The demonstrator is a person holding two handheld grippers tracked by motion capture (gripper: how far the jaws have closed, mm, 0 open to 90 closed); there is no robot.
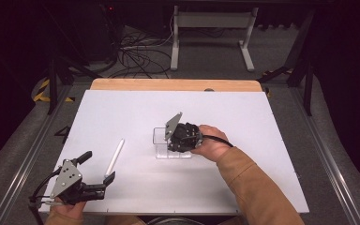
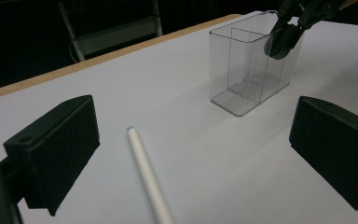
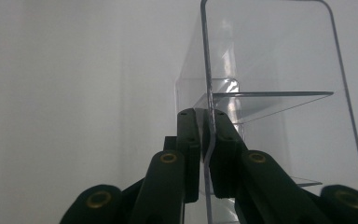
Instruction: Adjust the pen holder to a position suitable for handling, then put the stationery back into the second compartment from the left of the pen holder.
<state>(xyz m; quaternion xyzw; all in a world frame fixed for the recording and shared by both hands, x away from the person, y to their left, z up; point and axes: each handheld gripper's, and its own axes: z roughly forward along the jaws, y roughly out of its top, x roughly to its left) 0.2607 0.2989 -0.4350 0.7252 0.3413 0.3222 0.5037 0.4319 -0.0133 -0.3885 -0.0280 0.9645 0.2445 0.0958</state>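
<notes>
The right gripper (image 3: 207,154) pinches one wall of the clear divided container (image 1: 161,140) mid-table; its own view shows that clamp close. The left gripper (image 1: 96,168), jaws apart, straddles the white pen (image 2: 147,179).

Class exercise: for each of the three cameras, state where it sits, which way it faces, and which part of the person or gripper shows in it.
High view: above the person's side, facing forward and down on the table; forearms, left gripper, right gripper.
Left gripper view: on the left gripper, along open jaws toward white pen.
Right gripper view: on the right gripper, jaws pinching the clear box wall.
All share the box.
</notes>
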